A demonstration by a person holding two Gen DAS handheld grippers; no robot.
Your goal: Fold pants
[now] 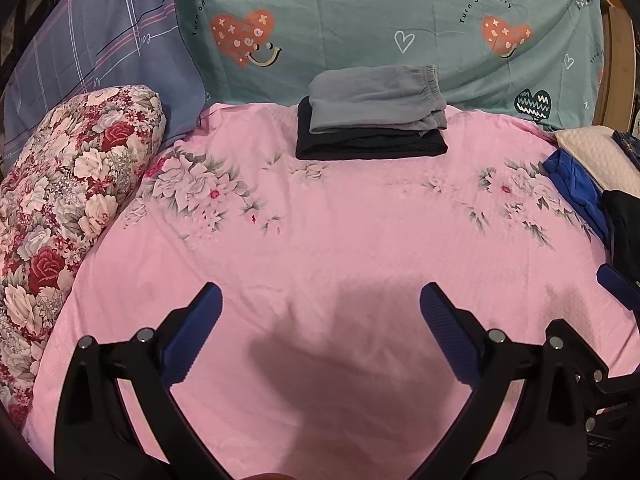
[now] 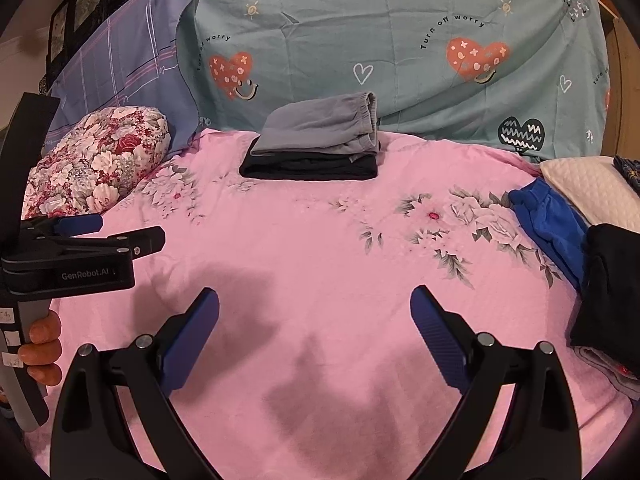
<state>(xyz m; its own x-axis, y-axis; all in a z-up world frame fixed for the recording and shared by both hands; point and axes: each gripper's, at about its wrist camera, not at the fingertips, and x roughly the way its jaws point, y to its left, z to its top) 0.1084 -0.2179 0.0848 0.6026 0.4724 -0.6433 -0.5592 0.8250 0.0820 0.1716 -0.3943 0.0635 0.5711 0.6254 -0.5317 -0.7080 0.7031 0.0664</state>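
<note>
Folded grey pants (image 1: 376,98) lie on top of folded black pants (image 1: 372,142) at the far middle of the pink floral bedspread (image 1: 320,216); the stack also shows in the right wrist view, grey (image 2: 320,128) over black (image 2: 312,166). A loose pile at the right holds blue pants (image 2: 548,228) and a black garment (image 2: 608,288); it also shows in the left wrist view (image 1: 576,188). My left gripper (image 1: 320,300) is open and empty above the spread, also seen from the side (image 2: 120,232). My right gripper (image 2: 314,304) is open and empty.
A red-and-white floral pillow (image 1: 68,200) lies along the left edge. A teal heart-print sheet (image 1: 400,20) and a blue plaid pillow (image 1: 100,48) stand at the back. A cream quilted cloth (image 2: 592,188) sits at the far right.
</note>
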